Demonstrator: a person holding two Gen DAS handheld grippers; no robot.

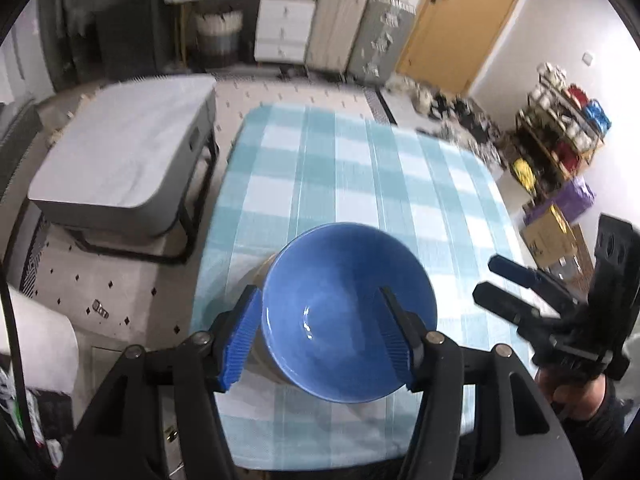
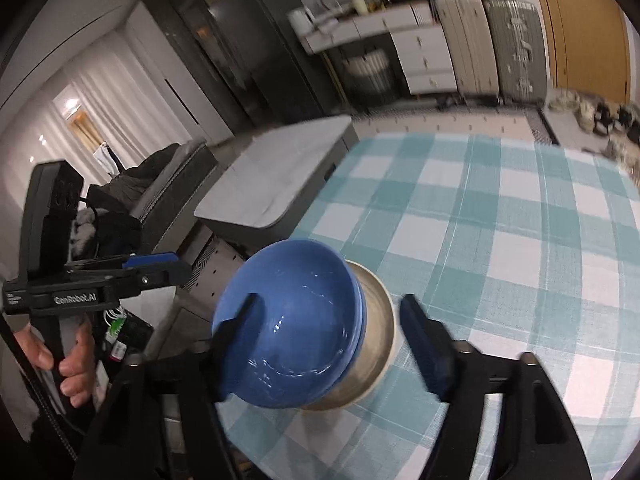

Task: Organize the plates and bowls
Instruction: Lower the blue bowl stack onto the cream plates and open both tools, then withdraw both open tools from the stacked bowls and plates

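Observation:
A blue bowl (image 1: 348,312) sits nested on a beige bowl (image 1: 262,276) near the front edge of the checked table. In the right wrist view the blue bowl (image 2: 296,328) looks stacked on another blue one, inside the beige bowl (image 2: 378,336). My left gripper (image 1: 320,336) is open, its jaws on either side of the blue bowl's near rim, above it. My right gripper (image 2: 332,344) is open, just above and around the stack. The right gripper also shows in the left wrist view (image 1: 500,280), to the right of the bowls. The left gripper also shows in the right wrist view (image 2: 176,266).
The table carries a teal and white checked cloth (image 1: 360,168). A grey low table (image 1: 120,152) stands to the left beside it. Drawers and suitcases (image 1: 340,24) line the far wall. A cluttered shelf (image 1: 560,132) stands at the right.

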